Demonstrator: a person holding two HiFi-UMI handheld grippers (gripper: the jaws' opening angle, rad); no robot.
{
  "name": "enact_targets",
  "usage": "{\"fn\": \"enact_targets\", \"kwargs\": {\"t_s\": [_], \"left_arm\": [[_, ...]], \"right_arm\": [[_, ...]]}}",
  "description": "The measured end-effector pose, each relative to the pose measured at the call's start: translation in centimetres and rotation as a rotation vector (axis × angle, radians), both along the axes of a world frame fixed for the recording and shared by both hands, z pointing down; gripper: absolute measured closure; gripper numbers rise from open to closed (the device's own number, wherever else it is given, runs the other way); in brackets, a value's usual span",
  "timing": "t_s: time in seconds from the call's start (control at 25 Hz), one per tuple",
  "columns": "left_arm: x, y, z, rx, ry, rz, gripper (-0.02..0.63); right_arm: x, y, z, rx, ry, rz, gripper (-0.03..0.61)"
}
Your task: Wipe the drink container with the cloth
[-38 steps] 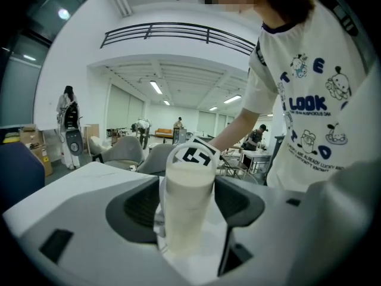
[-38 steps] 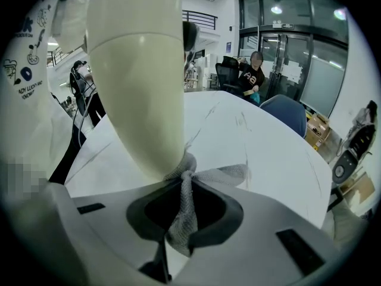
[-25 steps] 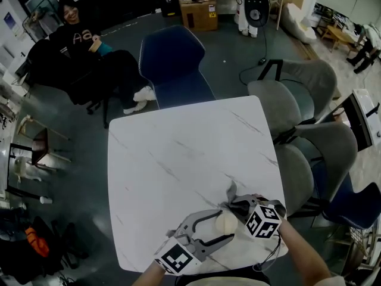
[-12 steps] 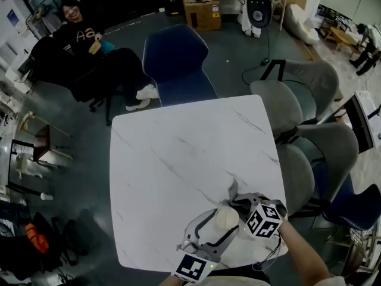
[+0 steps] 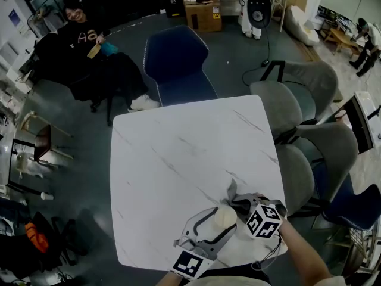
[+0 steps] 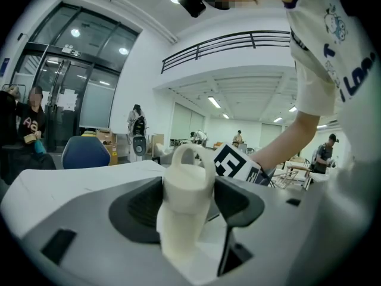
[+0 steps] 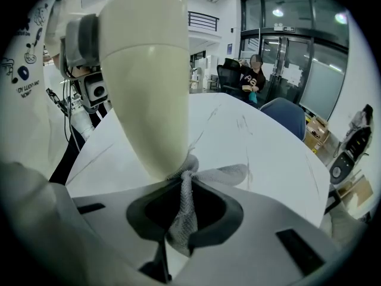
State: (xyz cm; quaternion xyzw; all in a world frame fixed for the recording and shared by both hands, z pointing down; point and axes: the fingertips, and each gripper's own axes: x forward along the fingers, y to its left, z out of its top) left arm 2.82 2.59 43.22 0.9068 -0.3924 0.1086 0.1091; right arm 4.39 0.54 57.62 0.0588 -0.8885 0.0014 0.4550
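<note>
A cream drink container (image 5: 225, 218) with a loop handle is held near the front right corner of the white marble table (image 5: 178, 159). My left gripper (image 5: 221, 222) reaches up from the bottom edge and is shut on the drink container (image 6: 181, 186), which fills the gap between its jaws in the left gripper view. My right gripper (image 5: 237, 204) sits just right of the container, shut on a grey mesh cloth (image 5: 231, 193). In the right gripper view the cloth (image 7: 181, 210) is bunched between the jaws and touches the base of the container (image 7: 152, 70).
A blue chair (image 5: 176, 63) stands at the table's far edge and grey chairs (image 5: 297, 109) line its right side. A person (image 5: 83, 43) sits at the far left. Cardboard boxes (image 5: 200, 6) stand on the floor beyond.
My left gripper has swung to the right and turned more upright beneath the container. The container and my right gripper with the cloth have stayed nearly in place.
</note>
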Motion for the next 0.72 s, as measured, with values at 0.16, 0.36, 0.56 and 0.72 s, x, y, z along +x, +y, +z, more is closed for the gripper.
{"fn": "enact_targets", "kwargs": {"t_s": [0.16,0.36,0.56,0.72], "left_arm": [[0.0,0.0,0.1,0.014,0.000,0.064,0.336],[0.0,0.0,0.1,0.019,-0.007,0.158,0.336],[-0.2,0.2,0.1,0.021,-0.023,0.270,0.336],[-0.1,0.5,0.1,0.024,-0.031,0.382,0.336]], "right_arm": [[0.0,0.2,-0.8,0.002,-0.020,-0.009,0.528],[-0.1,0.3,-2.4,-0.005,-0.061,-0.010,0.528],[-0.4,0.4,-4.4,0.008,-0.093,-0.039,0.528],[-0.4,0.3,-6.1,0.023,-0.109,-0.078,0.528]]}}
